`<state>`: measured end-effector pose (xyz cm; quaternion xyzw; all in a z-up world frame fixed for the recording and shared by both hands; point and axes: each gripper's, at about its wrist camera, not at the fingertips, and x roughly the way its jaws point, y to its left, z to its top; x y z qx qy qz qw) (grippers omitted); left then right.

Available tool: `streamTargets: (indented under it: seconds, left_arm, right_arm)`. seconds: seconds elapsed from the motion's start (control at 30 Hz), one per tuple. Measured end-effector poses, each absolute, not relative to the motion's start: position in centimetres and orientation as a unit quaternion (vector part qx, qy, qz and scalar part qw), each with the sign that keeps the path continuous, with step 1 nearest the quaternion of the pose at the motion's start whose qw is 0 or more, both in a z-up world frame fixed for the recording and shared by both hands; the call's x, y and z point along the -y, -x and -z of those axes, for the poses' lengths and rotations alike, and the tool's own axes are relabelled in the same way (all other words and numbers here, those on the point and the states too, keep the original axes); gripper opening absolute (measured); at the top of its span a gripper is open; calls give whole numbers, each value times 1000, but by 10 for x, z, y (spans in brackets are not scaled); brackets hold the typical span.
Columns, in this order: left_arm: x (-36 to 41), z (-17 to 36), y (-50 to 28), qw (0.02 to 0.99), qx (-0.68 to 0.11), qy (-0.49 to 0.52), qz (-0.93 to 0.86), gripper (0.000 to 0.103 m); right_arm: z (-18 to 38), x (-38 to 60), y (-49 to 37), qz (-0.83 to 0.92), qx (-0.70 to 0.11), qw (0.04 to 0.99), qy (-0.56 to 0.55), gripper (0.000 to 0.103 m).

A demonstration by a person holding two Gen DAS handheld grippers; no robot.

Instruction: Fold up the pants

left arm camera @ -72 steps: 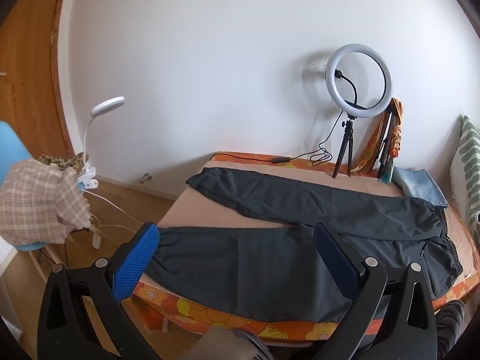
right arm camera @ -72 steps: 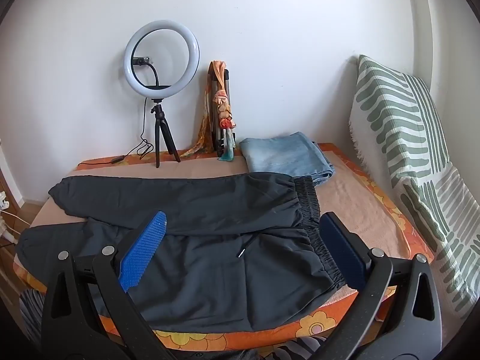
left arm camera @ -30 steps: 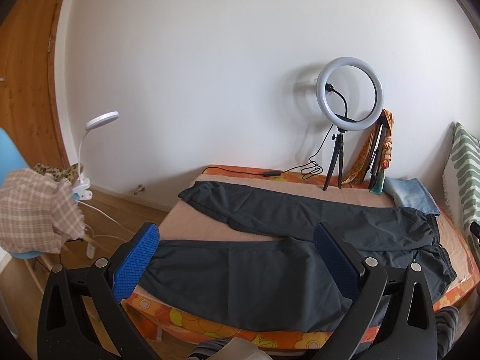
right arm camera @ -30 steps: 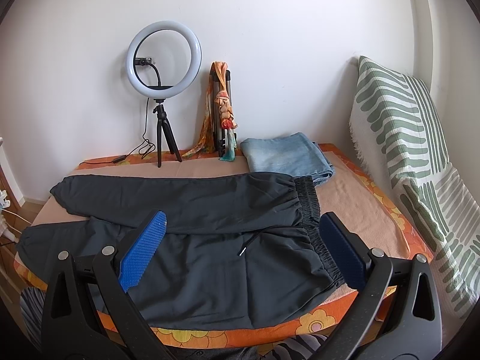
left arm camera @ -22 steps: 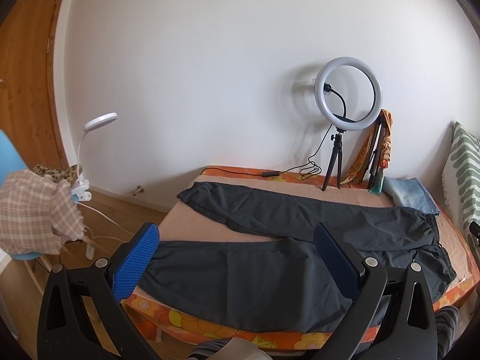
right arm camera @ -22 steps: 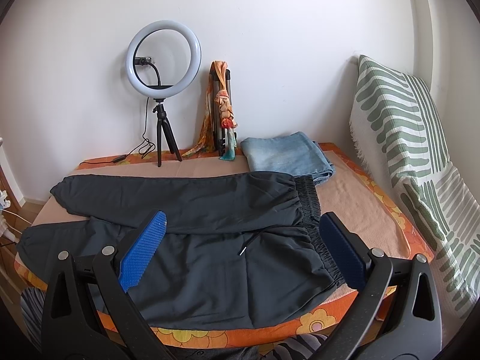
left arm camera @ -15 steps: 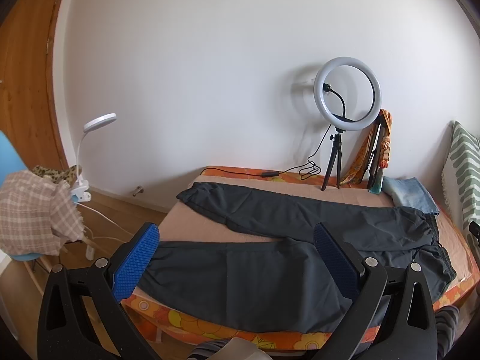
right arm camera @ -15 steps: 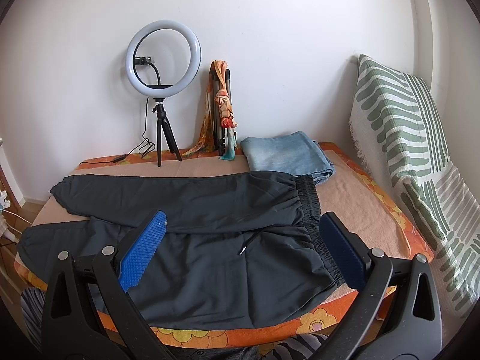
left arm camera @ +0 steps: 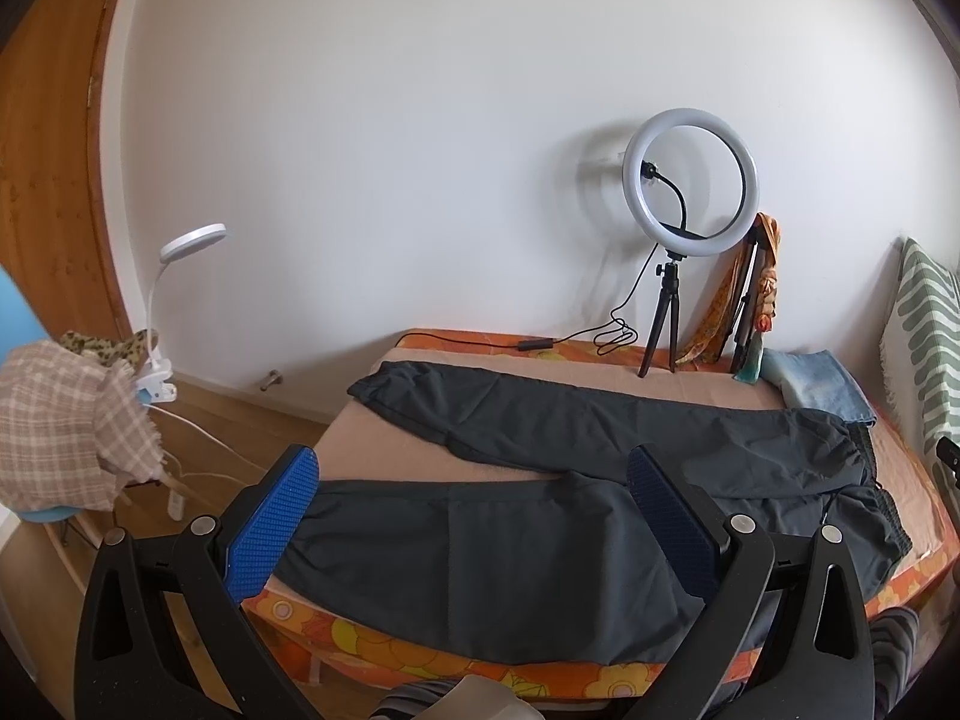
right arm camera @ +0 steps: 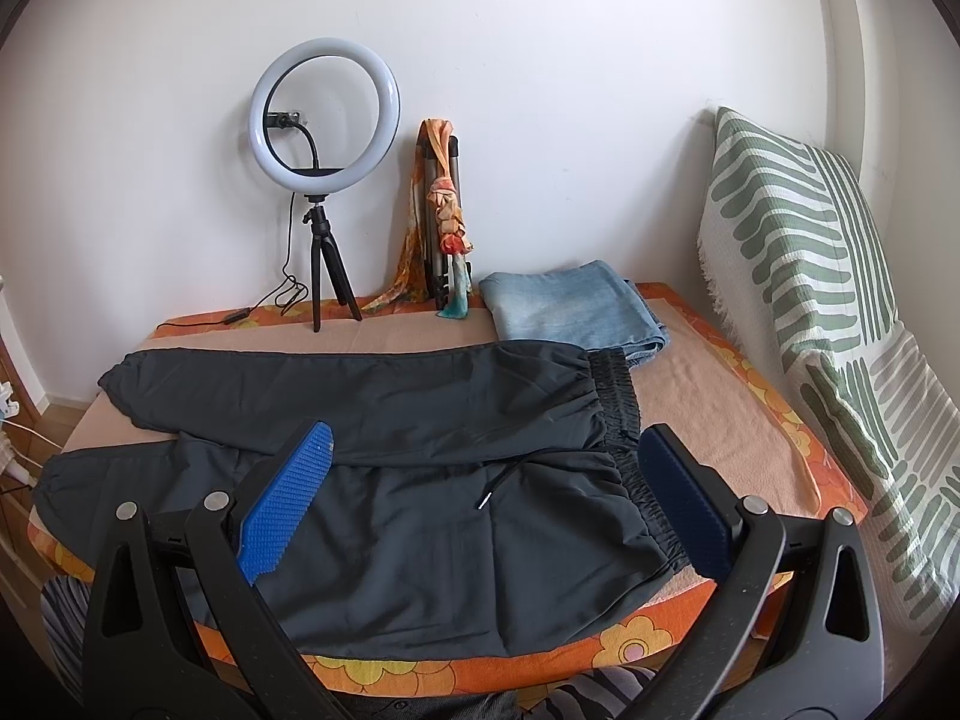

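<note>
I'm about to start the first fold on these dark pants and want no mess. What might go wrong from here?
The near leg of the pants lies at the bed's front edge, so a tug might slide it off. Swinging the far leg over may snag the ring light tripod. Both the left gripper and right gripper are open, holding nothing.

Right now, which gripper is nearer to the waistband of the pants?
Right. The right gripper hovers beside the waistband; the left gripper hovers over the legs, farther away.
</note>
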<state>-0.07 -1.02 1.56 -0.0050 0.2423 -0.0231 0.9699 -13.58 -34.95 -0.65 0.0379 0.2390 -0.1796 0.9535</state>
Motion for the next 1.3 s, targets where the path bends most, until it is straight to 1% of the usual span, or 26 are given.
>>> streamTargets:
  seconds: [0.67, 1.07, 1.3]
  left_arm:
    - [9, -6, -7, 968, -252, -5, 19, 102]
    - [-1, 4, -31, 962, -273, -13, 21, 102]
    - [-10, 4, -50, 964, -264, -8, 33, 102]
  right_arm:
    - [7, 348, 133, 180, -241, 953, -36, 103]
    - [8, 342, 105, 167, -243, 955, -25, 103]
    - [5, 340, 83, 153, -239, 959, -14, 103]
